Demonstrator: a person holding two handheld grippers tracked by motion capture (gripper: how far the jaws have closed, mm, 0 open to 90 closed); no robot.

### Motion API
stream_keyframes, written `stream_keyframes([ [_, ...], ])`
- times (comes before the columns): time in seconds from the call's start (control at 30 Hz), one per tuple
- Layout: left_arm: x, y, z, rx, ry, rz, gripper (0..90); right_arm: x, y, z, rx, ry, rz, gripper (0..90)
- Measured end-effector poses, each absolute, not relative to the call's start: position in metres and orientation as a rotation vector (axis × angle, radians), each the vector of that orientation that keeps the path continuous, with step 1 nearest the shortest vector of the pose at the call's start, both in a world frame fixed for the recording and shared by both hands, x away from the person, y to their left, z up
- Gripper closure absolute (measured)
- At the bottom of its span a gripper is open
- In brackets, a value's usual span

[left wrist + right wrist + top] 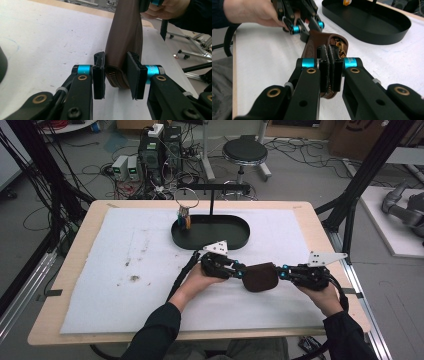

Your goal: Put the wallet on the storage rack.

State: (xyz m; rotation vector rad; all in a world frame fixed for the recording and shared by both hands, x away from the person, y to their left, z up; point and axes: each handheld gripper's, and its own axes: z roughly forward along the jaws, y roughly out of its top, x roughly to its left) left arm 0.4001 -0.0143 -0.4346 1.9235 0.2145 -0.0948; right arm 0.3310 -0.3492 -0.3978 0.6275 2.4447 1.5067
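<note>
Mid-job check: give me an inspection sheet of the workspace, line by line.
Surface: white mat on a wooden table, with a few dark stains.
Job's things: brown leather pouch held between both grippers; zipper visible at one end.
Clutter: black oval tray with a small stand and ring behind it.
Grippers: left gripper has a pad on each side of the pouch's end; right gripper is shut on the pouch's edge.
Cables: one trails from each gripper; many lie on the floor.
Surroundings: stool, electronics boxes, black frame posts.
</note>
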Motion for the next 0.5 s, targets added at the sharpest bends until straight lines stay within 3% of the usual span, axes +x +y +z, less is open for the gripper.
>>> stream_keyframes([
  [0.13,0.395,-0.006,-0.428,1.908,0.189,-0.061,71.4,0.331,-0.346,-0.399,0.610,2.455,1.502,84.6],
  [0.5,0.373,0.020,-0.406,1.894,0.128,0.049,72.1,0.331,-0.341,-0.395,0.591,2.430,1.635,57.3],
])
